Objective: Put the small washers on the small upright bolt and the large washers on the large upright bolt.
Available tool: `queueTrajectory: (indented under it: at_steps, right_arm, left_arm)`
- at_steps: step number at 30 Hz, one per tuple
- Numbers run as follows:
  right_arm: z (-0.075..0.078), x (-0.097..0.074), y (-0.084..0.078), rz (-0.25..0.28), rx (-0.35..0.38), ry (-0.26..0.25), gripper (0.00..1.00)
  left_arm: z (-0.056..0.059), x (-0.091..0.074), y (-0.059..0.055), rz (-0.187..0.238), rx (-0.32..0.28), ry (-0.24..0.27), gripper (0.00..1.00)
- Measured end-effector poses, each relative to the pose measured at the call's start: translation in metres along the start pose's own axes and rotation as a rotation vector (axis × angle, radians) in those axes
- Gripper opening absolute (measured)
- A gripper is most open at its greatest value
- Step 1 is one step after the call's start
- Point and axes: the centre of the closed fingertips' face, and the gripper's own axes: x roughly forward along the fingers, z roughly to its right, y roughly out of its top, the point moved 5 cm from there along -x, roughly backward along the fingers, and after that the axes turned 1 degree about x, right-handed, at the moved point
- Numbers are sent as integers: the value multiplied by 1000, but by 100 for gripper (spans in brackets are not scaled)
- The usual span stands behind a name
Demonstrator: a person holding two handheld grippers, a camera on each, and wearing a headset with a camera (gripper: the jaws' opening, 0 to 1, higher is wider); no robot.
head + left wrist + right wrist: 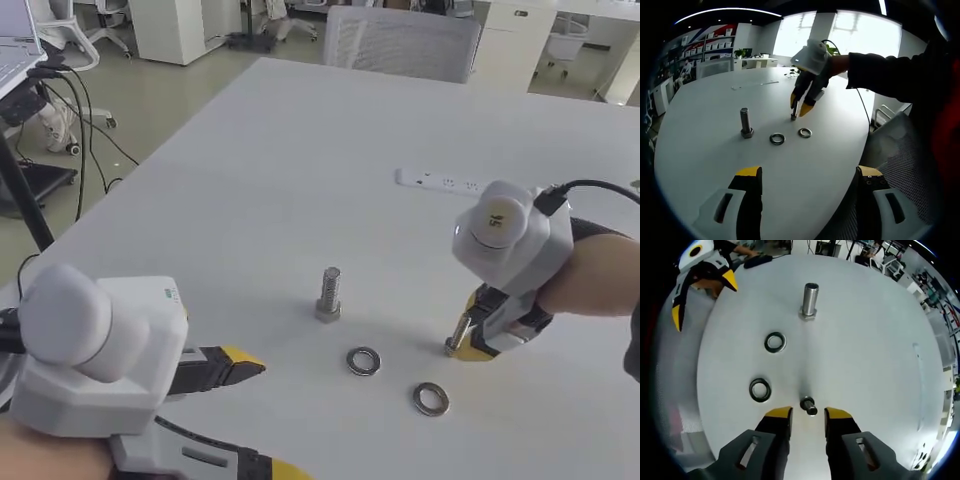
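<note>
The left claw [807, 172] hangs low over the near-left part of the bench [300, 150]. Its jaws are spread wide and carry nothing, and it seems to be waiting its turn. Ahead of it the large bolt [330, 293] stands on its head with the thread up and no washers on it, ready to take them from above. The left washer [363, 360] and the right washer [431, 398] lie flat and apart, near both bolts. They look alike in size. The small bolt [457, 335] stands upright just right of them. The right claw [808, 414] has its jaws parted to either side of this bolt. In its own view they are not pinching it, so it is probably guarding or aligning the bolt.
</note>
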Motion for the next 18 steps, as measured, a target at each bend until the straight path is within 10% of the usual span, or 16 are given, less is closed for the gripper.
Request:
queueTrajectory:
  at_steps: [18]
  right_arm:
    - [-4,-15,-24,2,43,-25,29]
  left_arm:
    - [1,2,6,1,14,-8,76]
